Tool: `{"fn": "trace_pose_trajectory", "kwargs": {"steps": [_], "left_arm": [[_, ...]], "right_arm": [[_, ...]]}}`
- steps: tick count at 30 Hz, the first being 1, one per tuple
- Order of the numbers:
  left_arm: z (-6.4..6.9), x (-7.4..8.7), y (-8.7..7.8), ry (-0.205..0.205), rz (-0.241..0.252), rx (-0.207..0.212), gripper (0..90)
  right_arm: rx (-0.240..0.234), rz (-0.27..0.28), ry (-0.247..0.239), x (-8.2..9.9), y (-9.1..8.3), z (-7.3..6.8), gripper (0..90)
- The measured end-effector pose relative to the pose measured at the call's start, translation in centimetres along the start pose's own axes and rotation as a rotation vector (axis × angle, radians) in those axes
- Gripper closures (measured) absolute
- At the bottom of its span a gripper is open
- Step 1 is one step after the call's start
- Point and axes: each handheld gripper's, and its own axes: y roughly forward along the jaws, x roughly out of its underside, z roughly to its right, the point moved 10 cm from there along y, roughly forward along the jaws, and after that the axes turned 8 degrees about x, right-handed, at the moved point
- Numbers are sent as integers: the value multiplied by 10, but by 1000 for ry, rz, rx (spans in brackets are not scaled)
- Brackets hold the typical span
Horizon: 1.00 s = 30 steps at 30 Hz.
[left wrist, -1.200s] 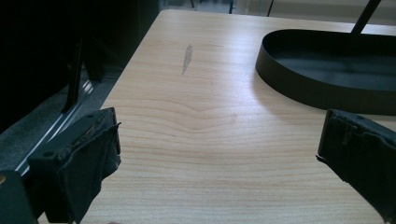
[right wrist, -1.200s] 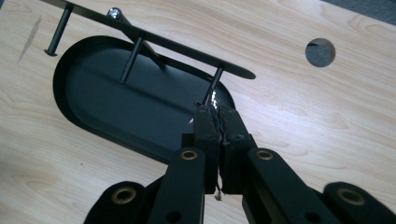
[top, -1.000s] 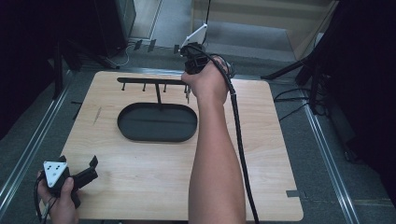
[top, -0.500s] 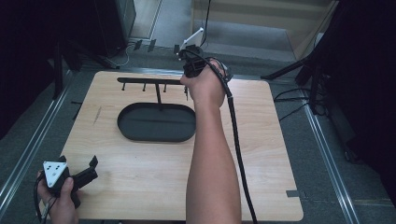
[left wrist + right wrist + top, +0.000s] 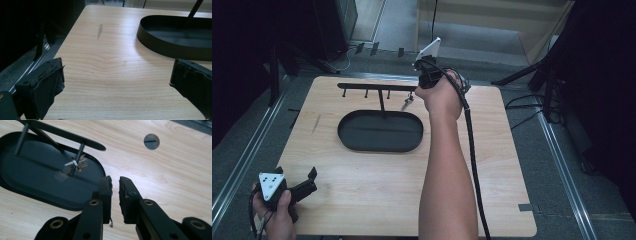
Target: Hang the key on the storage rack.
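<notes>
A light wooden table (image 5: 377, 200) carries one black oval tray (image 5: 379, 132), lying left of centre, with a single black rack (image 5: 372, 87) rising from it on one post and spreading a crossbar toward 12 o'clock. Three short pegs are countable under the bar in the high view. At the bar's 3 o'clock end hangs one small metal key ring (image 5: 75, 164), with what look like two keys, looped on the end peg above the tray. It appears light, rigid and slick, liable to swing; the best hold is probably across a flat key blade, not the thin ring. The right gripper (image 5: 115, 185), held in a hand just beside that end, has its jaws nearly together with a narrow gap, holding nothing. The left gripper (image 5: 117, 80) rests at the table's 7 o'clock corner, jaws spread wide and empty. Two grippers, two forearms.
</notes>
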Motion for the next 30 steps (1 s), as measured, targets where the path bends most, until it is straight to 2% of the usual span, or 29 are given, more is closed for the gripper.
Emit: {"fn": "trace_pose_trajectory", "kwargs": {"steps": [10,11,13,19,30], "left_arm": [[1,0,1,1,0,2,0],[1,0,1,5,0,0,0],[1,0,1,6,0,0,0],[1,0,1,6,0,0,0],[1,0,1,10,1,-3,0]], "right_arm": [[-11,-44,35,24,16,21,811],[-13,-59,43,32,23,27,814],[-14,-63,46,34,25,29,814],[-21,-101,75,59,44,48,819],[-29,-153,113,95,75,71,820]]}}
